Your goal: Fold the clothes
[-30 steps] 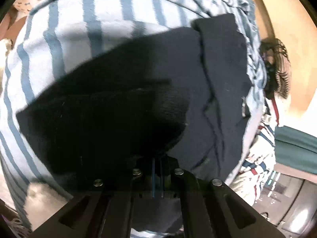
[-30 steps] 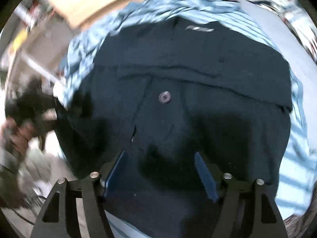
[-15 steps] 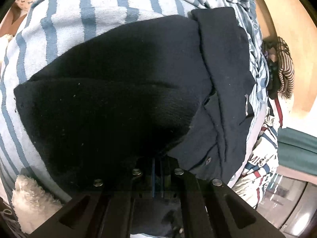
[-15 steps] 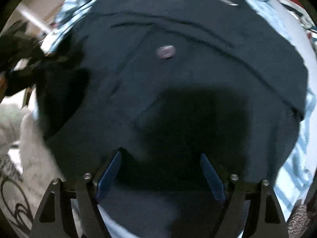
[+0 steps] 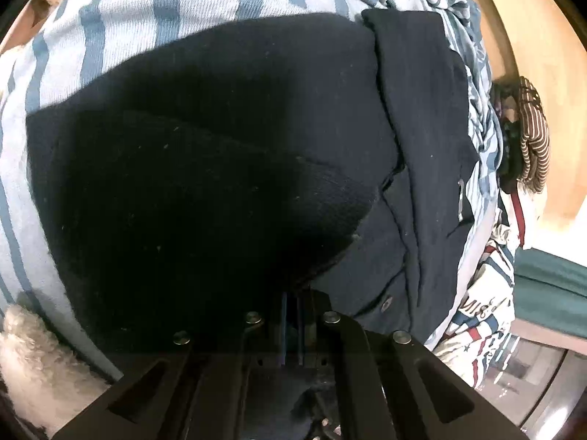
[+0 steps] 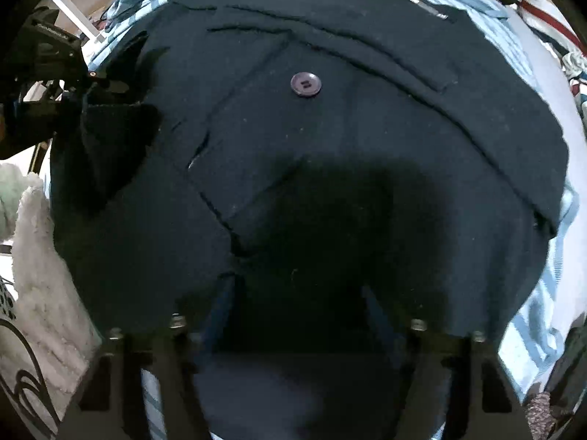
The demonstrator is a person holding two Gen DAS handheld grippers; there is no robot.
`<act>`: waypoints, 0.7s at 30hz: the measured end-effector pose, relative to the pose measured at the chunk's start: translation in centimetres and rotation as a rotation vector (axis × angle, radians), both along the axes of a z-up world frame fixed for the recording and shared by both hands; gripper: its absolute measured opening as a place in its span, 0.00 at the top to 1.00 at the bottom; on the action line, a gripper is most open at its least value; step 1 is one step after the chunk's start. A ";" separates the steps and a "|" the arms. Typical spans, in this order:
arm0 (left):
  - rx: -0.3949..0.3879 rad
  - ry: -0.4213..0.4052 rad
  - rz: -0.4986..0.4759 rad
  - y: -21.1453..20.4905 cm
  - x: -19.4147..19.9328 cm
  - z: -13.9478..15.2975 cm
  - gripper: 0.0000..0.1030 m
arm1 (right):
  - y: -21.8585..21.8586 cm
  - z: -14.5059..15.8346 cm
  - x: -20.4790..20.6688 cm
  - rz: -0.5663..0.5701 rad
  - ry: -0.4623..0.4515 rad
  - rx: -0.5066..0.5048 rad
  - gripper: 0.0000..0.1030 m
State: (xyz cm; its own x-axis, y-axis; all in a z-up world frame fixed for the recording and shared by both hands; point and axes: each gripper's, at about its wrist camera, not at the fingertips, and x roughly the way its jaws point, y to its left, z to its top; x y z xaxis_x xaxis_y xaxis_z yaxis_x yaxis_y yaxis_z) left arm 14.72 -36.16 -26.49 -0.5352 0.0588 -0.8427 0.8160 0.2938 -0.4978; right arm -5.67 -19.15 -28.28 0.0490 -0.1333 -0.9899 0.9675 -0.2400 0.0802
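garment: navy button-front garment (image 6: 367,139) lies on striped blue-white sheet (image 5: 190,11), flap w/ button (image 6: 306,84) facing up
progress: looks mid-fold; one dark fleecy edge lifted & brought over body, rest still flat, prob several folds left
left gripper (image 5: 291,306): jaws together, clamped on that lifted edge, seen at far left in right view too
right gripper (image 6: 297,300): pointing down at cloth, jaws closing w/ navy fabric between; can't tell if pads press yet
hidden: right tips lost in shadow; garment outline cut off, type unclear; hands out of view

The dark navy buttoned garment (image 6: 330,154) covered most of the blue-and-white striped sheet (image 5: 183,11); bare striped room remained along its far edge, a fluffy white towel (image 5: 33,359) crowding the near-left corner.
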 end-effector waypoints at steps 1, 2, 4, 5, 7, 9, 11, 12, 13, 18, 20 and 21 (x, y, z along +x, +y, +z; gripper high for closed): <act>-0.003 0.004 0.010 0.1 0.1 0.0 0.97 | 0.1 0.3 -0.1 -0.026 -0.006 -0.015 0.74; -0.007 0.007 0.021 0.3 0.2 0.0 0.97 | 0.2 0.9 -0.4 -0.072 -0.001 -0.029 0.79; -0.024 0.015 0.040 0.5 0.4 0.4 0.97 | 0.6 2.2 -0.3 -0.107 0.027 -0.064 0.90; -0.037 0.020 0.050 0.5 0.5 0.6 0.97 | 0.8 2.8 -0.2 -0.123 0.041 -0.082 0.91; -0.066 0.032 0.070 0.6 0.8 1.2 0.97 | 1.2 4.1 0.3 -0.124 0.062 -0.113 0.92; -0.092 0.047 0.083 0.3 0.9 1.8 0.97 | 1.5 5.3 0.6 -0.141 0.080 -0.139 0.92; -0.112 0.064 0.079 -0.2 0.8 2.6 0.97 | 1.8 6.2 0.4 -0.158 0.096 -0.165 0.92; -0.122 0.077 0.075 -0.5 0.6 3.1 0.97 | 2.0 6.6 0.0 -0.171 0.107 -0.179 0.93; -0.137 0.090 0.071 -1.0 0.4 3.6 0.97 | 2.2 7.1 -0.3 -0.184 0.117 -0.193 0.93; -0.218 0.145 0.046 -3.5 -0.3 6.4 0.97 | 1.7 9.6 -2.2 -0.235 0.155 -0.270 0.93; -0.246 0.133 0.042 -4.6 -1.0 7.2 0.97 | 0.0 9.4 -3.2 -0.253 0.172 -0.286 0.93; -0.252 0.113 0.035 -5.1 -1.6 7.2 0.97 | -0.6 9.1 -3.9 -0.271 0.178 -0.290 0.93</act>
State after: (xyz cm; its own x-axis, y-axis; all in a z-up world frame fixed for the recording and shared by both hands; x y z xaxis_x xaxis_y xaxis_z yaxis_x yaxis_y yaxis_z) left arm 13.08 -41.26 -19.33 -0.6249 -0.1655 -0.7629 0.7424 0.1764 -0.6463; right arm -9.52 -19.75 -19.13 -0.1940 -0.3916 -0.8995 0.8774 -0.4794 0.0195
